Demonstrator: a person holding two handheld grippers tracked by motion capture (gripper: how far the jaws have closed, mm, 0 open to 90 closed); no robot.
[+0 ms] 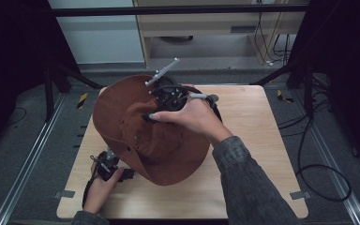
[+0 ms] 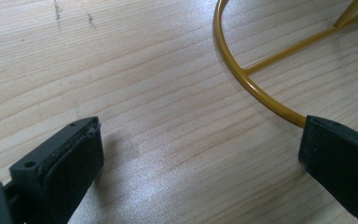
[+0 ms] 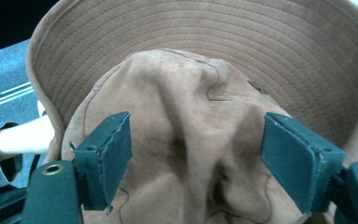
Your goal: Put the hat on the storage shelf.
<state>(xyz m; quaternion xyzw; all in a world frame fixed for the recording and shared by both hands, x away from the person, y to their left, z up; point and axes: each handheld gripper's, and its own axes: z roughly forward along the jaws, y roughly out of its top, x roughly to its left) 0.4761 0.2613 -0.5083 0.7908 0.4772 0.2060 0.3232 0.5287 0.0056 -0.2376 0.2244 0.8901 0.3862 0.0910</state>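
Brown hat [image 1: 154,136]: draped over a yellow wire stand [image 2: 242,74] near the worktop's [image 1: 258,140] left edge. Right gripper [image 3: 196,158]: above the crown, fingers spread, gripping nothing. Left gripper [image 2: 191,154]: fingers spread beside the stand's base ring, likely steadying.

Hat [image 1: 154,136]: brown, wide stitched brim, soft creased crown. Sits brim-down at the table's middle, tilted, far-left brim raised. Crown [image 3: 186,140] dented, fabric folded.
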